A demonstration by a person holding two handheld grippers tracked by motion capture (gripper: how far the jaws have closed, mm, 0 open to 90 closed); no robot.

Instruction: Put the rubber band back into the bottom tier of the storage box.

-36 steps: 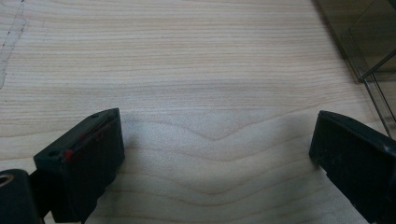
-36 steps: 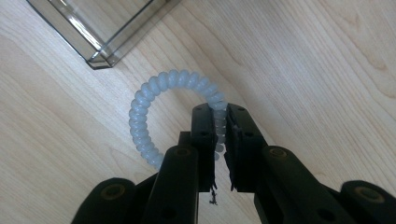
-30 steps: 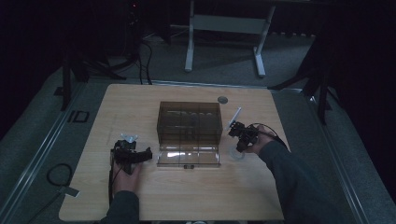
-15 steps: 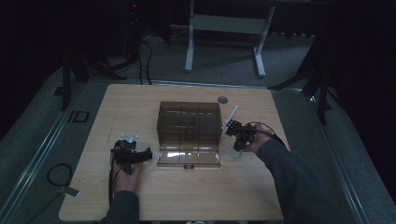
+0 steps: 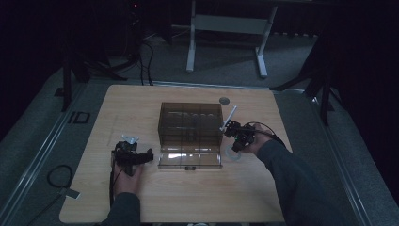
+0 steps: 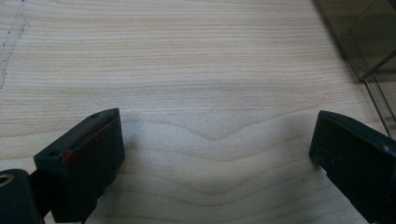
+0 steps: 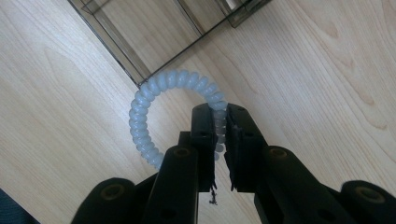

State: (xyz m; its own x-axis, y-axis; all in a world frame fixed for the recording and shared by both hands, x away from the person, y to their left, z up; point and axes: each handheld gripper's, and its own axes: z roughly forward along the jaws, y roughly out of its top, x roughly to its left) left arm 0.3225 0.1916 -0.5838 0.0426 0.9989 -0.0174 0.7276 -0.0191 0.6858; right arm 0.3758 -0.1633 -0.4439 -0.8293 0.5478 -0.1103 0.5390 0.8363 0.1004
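Observation:
A pale blue coiled ring (image 7: 154, 100), like a spiral hair tie, hangs above the table with my right gripper (image 7: 219, 122) shut on one side of it. In the high view that gripper (image 5: 236, 136) is just right of a smoky clear plastic box (image 5: 190, 123), and the ring (image 5: 231, 153) shows faintly below it. The box stands in the middle of the wooden table (image 5: 141, 101) with its lid (image 5: 190, 159) folded flat toward me. My left gripper (image 5: 134, 157) rests low on the table left of the lid, jaws wide open on bare wood (image 6: 219, 140).
A small grey round disc (image 5: 224, 100) lies near the table's far edge behind the box. A cable loop (image 5: 59, 176) lies on the floor to the left. The box's corner (image 6: 369, 42) shows at the right in the left gripper view.
My right gripper has shifted slightly toward the box's right side with the ring held. The left gripper has stayed where it was.

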